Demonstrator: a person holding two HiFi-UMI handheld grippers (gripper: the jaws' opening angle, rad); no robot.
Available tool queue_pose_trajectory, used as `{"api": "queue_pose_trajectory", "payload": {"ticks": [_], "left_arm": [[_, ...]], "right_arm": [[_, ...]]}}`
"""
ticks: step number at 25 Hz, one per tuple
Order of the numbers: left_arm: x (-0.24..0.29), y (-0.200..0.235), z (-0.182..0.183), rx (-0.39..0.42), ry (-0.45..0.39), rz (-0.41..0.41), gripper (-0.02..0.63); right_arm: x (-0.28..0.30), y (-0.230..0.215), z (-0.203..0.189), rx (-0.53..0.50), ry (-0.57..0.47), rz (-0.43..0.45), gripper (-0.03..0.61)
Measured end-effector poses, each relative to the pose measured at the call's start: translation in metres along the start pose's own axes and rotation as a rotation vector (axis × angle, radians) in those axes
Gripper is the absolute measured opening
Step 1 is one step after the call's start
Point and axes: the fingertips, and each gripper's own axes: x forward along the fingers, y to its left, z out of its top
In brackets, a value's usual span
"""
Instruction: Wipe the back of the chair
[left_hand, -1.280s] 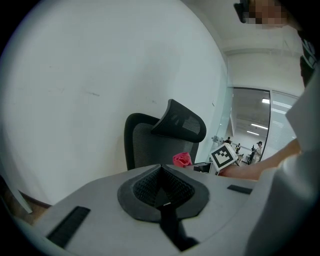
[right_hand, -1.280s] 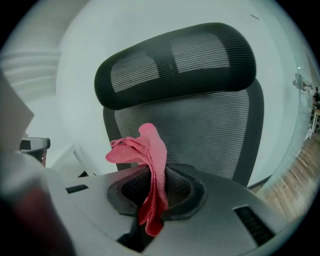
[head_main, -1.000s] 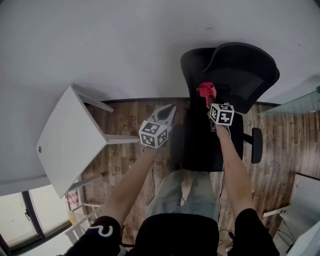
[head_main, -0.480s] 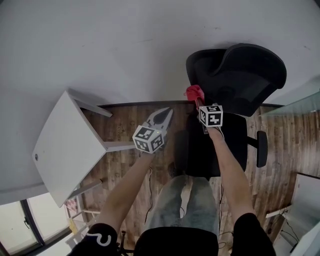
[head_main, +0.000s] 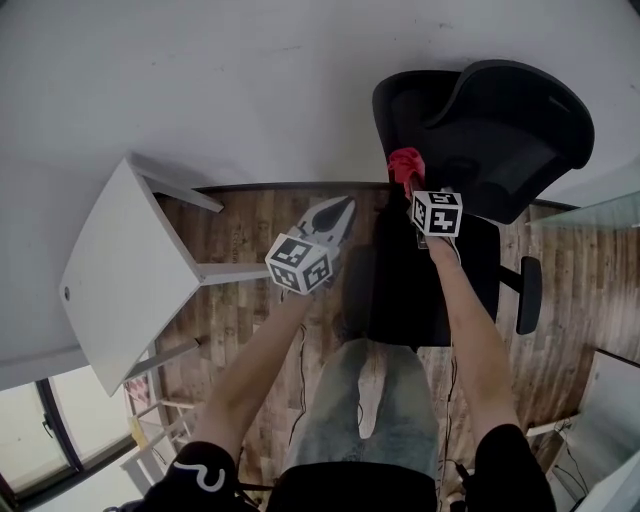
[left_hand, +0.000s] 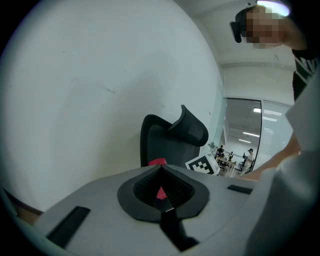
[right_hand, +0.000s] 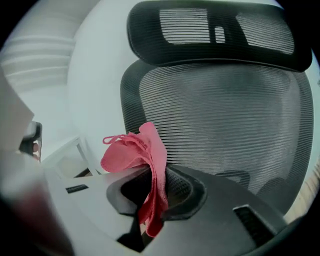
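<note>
Right fingers (right_hand: 187, 192) clamping pink cloth (right_hand: 135, 150), chair (right_hand: 220, 125) close

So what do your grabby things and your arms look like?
The left tongs and right tongs are pale grey shells with black ribbed pads inside. Each carries a white cube printed with black square markers. The arms wear short black sleeves; the left one has a white squiggle.

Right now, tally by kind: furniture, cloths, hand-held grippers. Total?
Chairs: 1, black chair
Tables: 1, white table
Cloths: 1, pink cloth
Hand-held grippers: 2, left hand-held gripper, right hand-held gripper
Total: 5
</note>
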Motion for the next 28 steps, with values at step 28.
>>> {"api": "queue_pose_trajectory", "payload": {"ticks": [28], "left_arm": [[0.129, -0.131, -0.041, -0.018, 0.069, -0.064, 0.025]], "right_arm": [[-0.124, -0.271, -0.03, 0.113, -0.035, -0.264, 0.073]]}}
